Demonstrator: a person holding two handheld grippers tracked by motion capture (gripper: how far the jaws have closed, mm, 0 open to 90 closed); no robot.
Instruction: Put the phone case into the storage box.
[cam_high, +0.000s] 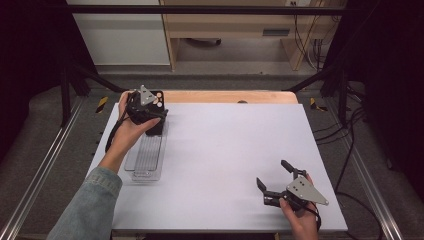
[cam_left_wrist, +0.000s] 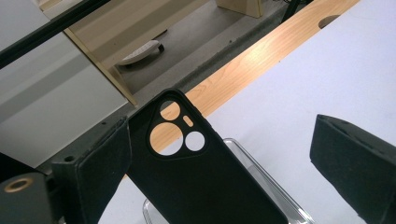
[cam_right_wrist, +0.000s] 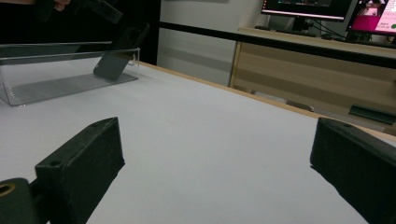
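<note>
A black phone case with round camera cut-outs leans tilted against the far end of a clear plastic tray. My left gripper hangs over that end of the tray. In the left gripper view its jaws stand wide apart around the case. The case lies close by the left fingertip, and the other fingertip is well clear of it, so nothing is gripped. My right gripper rests at the table's near right, open, with nothing between its fingers. The right gripper view shows the case far off in the tray.
A white board covers the wooden table, whose far edge shows behind it. Black frame bars cross above the far side. Cables run along the floor on the right, and wooden furniture stands beyond the table.
</note>
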